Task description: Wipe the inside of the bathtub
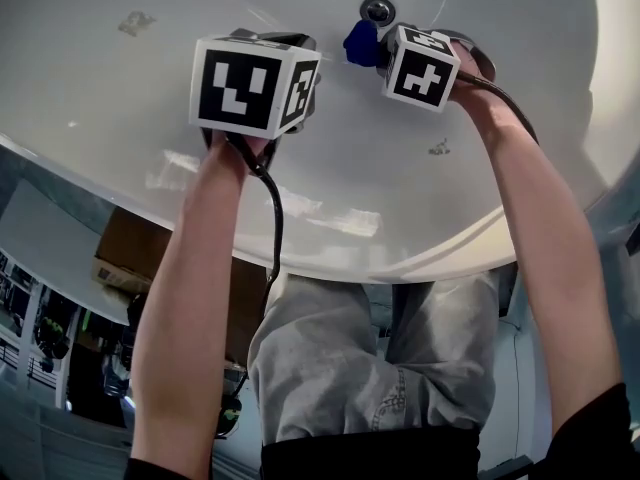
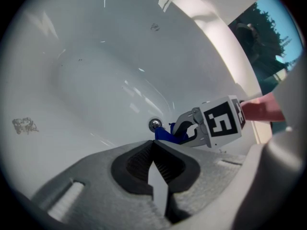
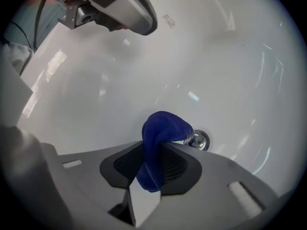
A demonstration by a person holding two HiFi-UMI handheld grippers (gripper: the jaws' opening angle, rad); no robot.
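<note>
The white bathtub (image 1: 120, 88) fills the head view, with a chrome drain (image 1: 378, 10) at the top. My right gripper (image 3: 160, 145) is shut on a bunched blue cloth (image 3: 163, 128), which sticks out past the jaws just beside the drain (image 3: 199, 141). From the head view the cloth (image 1: 360, 43) shows left of the right gripper (image 1: 385, 48). My left gripper (image 2: 153, 143) is shut with nothing between its pads and hovers over the tub floor, left of the cloth (image 2: 168, 134). Grey smudges (image 1: 135, 23) (image 1: 438, 148) mark the tub's inside.
The tub's near rim (image 1: 430, 258) curves below both arms, with the person's grey-trousered legs (image 1: 370, 368) behind it. A cardboard box (image 1: 130, 258) lies outside the tub at the left. Another smudge (image 2: 24, 125) sits on the tub floor at the left.
</note>
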